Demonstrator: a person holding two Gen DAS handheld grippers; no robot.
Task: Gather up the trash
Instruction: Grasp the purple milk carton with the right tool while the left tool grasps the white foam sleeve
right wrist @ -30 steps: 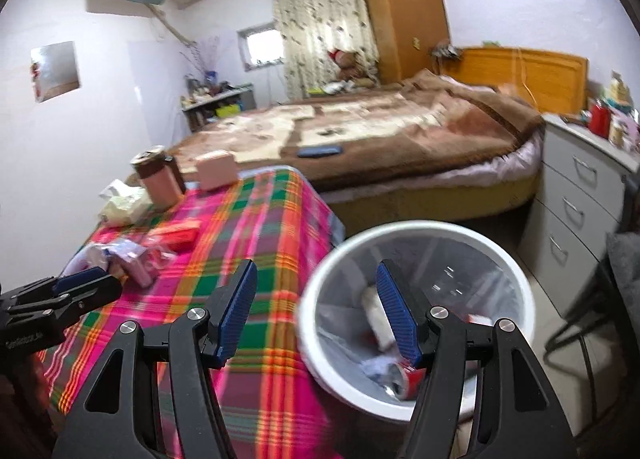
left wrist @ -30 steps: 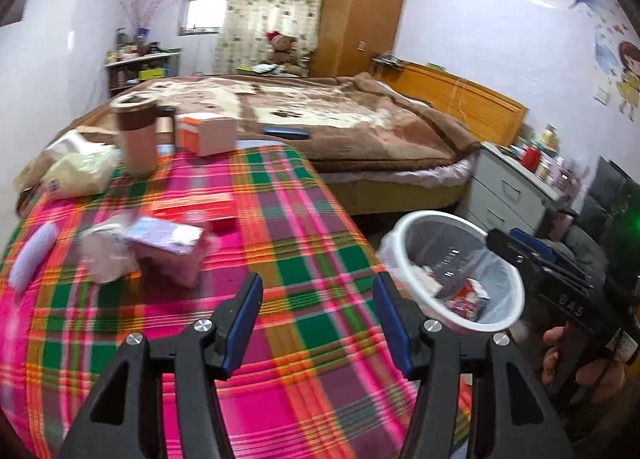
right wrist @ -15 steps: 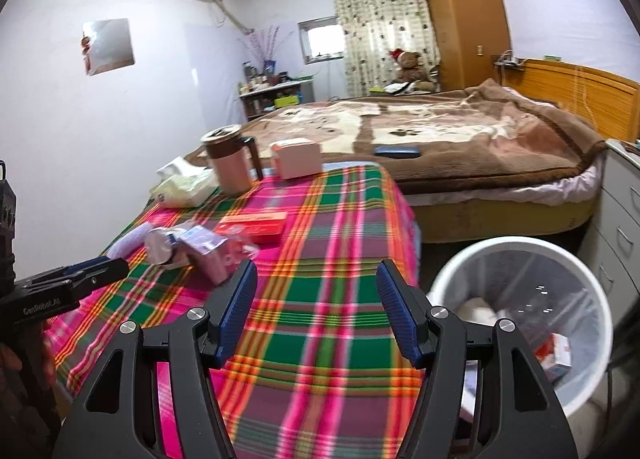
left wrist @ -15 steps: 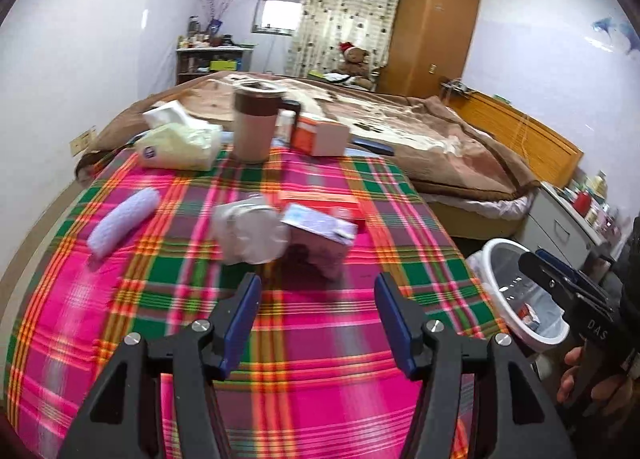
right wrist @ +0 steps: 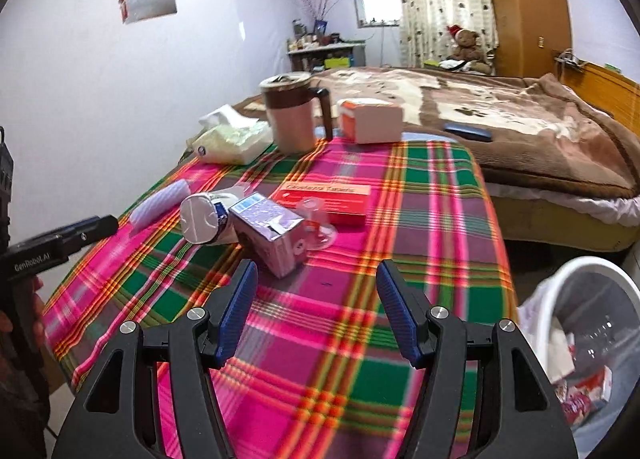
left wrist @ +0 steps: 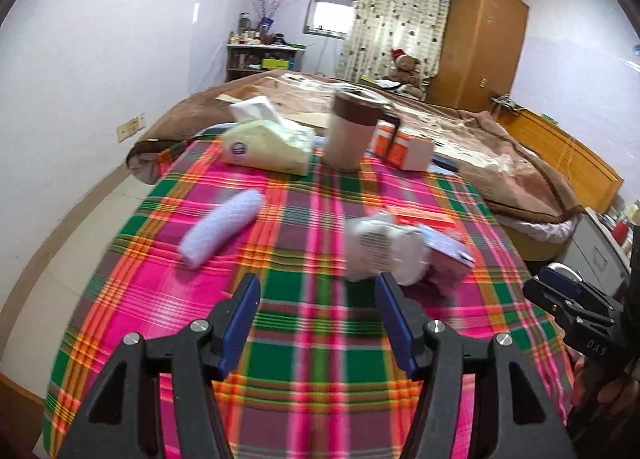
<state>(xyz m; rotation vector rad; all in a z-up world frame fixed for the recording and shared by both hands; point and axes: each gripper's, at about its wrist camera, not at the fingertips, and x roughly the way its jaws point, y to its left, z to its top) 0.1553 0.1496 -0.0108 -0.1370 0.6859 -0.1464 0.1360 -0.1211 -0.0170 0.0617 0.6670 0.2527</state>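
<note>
On the plaid table (right wrist: 420, 227) lie a purple carton (right wrist: 272, 235) (left wrist: 444, 255), a crumpled white wrapper (right wrist: 202, 219) (left wrist: 380, 251), a clear plastic cup (right wrist: 316, 225) and a flat red box (right wrist: 332, 197) (left wrist: 424, 217). My left gripper (left wrist: 316, 323) is open and empty, just short of the wrapper. My right gripper (right wrist: 316, 313) is open and empty, near the carton. The white trash bin (right wrist: 592, 335), holding some trash, stands on the floor at the table's right.
At the far end stand a brown mug (left wrist: 352, 131), a tissue pack (left wrist: 268, 143) and an orange-white box (left wrist: 404, 147). A lavender roll (left wrist: 220, 227) lies left. A bed (right wrist: 500, 123) lies beyond the table. The right gripper shows at the left view's edge (left wrist: 576, 307).
Both grippers swung left, away from the bin and over the table. The trash pile is now closer in front of both. Both stayed open.
</note>
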